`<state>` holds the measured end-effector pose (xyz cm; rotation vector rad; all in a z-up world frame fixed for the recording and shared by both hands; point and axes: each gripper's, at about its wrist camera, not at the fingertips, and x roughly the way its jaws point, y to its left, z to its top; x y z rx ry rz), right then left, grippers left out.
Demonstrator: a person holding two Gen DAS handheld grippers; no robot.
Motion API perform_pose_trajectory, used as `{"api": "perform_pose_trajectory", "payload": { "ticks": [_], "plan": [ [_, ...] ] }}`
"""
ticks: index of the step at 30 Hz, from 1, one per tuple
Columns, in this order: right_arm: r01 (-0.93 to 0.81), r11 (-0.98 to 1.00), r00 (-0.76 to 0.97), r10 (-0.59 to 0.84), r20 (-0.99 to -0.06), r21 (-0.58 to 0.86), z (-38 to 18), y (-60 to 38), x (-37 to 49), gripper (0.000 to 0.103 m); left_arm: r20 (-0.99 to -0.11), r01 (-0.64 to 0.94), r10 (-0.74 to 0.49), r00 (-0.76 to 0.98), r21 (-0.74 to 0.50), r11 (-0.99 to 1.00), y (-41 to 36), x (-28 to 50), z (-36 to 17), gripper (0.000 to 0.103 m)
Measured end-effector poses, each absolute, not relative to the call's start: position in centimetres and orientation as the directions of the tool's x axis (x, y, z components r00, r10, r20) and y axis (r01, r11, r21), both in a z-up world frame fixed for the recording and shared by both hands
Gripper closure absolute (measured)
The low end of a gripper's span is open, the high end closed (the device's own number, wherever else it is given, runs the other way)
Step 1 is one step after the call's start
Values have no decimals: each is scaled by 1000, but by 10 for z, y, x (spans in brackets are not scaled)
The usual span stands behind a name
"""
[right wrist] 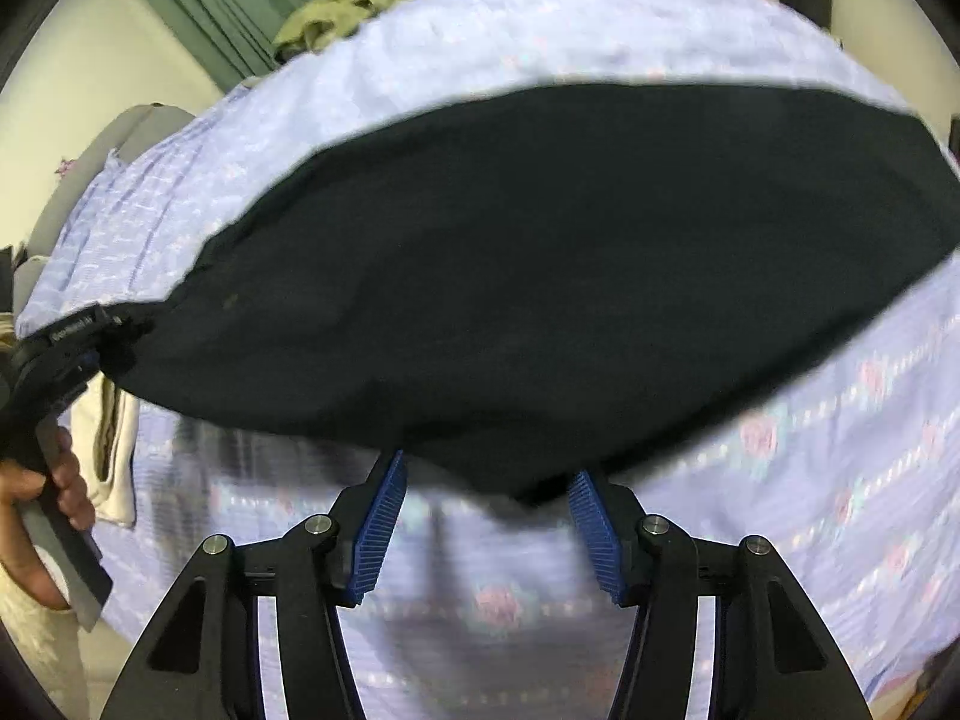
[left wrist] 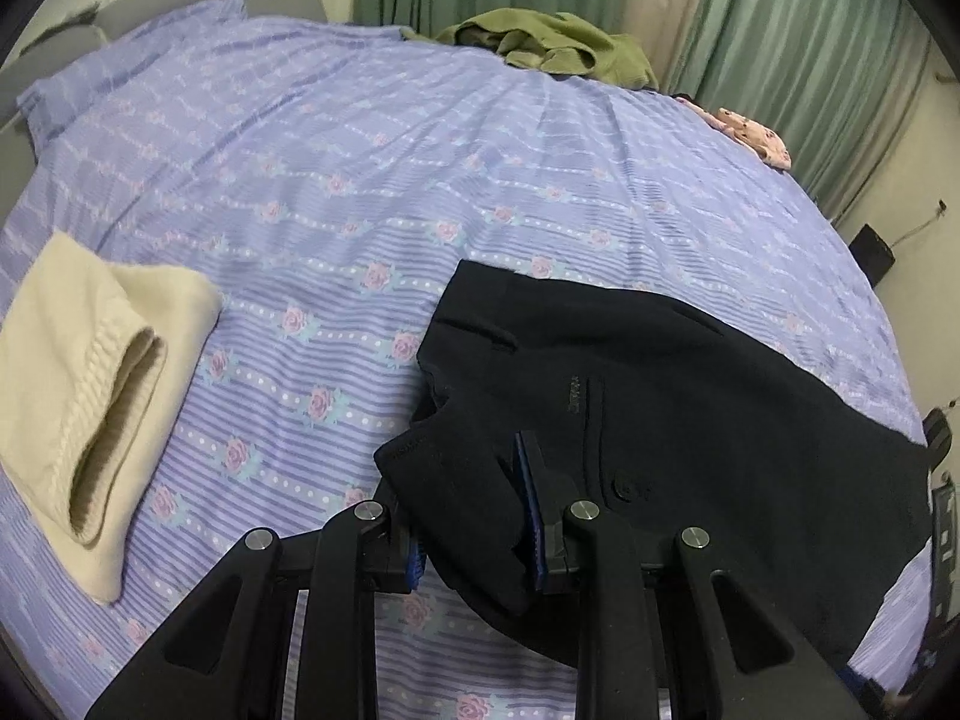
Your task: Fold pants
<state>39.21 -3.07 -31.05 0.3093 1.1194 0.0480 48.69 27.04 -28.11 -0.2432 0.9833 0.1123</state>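
- Pants (left wrist: pixel 690 396): dark, spread on the near right of the bed (left wrist: pixel 360 180); waistband corner lifted off the sheet.
- Left gripper (left wrist: pixel 474 510): clenched on that waistband corner; cloth sits between the blue pads (left wrist: pixel 531 498).
- Right gripper (right wrist: pixel 486 516): jaws apart, pads (right wrist: pixel 378 531) clear of cloth; pants edge hangs just beyond the tips. View blurred.
- Hand (right wrist: pixel 36 498): seen at left in the right view, holding the left gripper's handle.
- Cream sweater (left wrist: pixel 90 396): folded, near left, well apart from pants.
- Green garment (left wrist: pixel 552 48): crumpled at far edge.
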Motion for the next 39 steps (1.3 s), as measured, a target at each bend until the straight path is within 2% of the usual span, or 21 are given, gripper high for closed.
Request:
{"api": "perform_pose_trajectory", "payload": {
  "ticks": [3,5,6,7,10,16,18,21,24,26,28,32,36,39],
  "plan": [
    [81,965,479,182,-859,250,-301,-29,402,52,-839,-210,-13,544,-151,966,271,486,-283,77],
    [61,974,465,165,-870,218,-304,-29,405,70,-839,-201,-3,544,-134,970,268,484,-284,77],
    [58,974,450,171,-876,219,-307,-31,405,83,-837,-191,9,547,-115,975,265,483,-284,77],
    [57,971,445,183,-877,232,-308,-32,402,89,-835,-182,20,551,-97,978,263,481,-283,77],
    [74,972,430,170,-886,223,-307,-33,389,94,-846,-192,49,531,-64,979,264,474,-288,77],
    [152,968,357,134,-925,199,-334,-30,382,95,-912,-257,33,410,-81,963,281,465,-329,76],
    [168,969,332,116,-936,179,-339,-29,385,93,-920,-266,30,390,-82,960,283,464,-337,73],
    [192,976,283,42,-958,99,-340,-28,383,69,-923,-249,60,380,-40,968,281,463,-331,64],
    [164,986,282,-17,-959,31,-327,-25,372,69,-910,-192,112,400,37,981,275,452,-310,54],
    [166,986,300,-22,-954,30,-312,-29,364,63,-891,-149,139,431,81,985,271,439,-291,49],
    [176,984,336,-23,-942,39,-292,-36,355,50,-873,-93,130,471,97,991,265,423,-268,45],
    [181,983,409,-36,-912,42,-248,-51,338,50,-830,-14,74,553,80,997,254,392,-218,38],
    [176,983,467,-44,-883,44,-213,-63,323,40,-799,50,15,601,56,997,232,375,-181,35],
    [185,981,496,-41,-868,59,-190,-80,308,40,-780,107,-23,625,56,993,203,364,-159,30]
  ]
}}
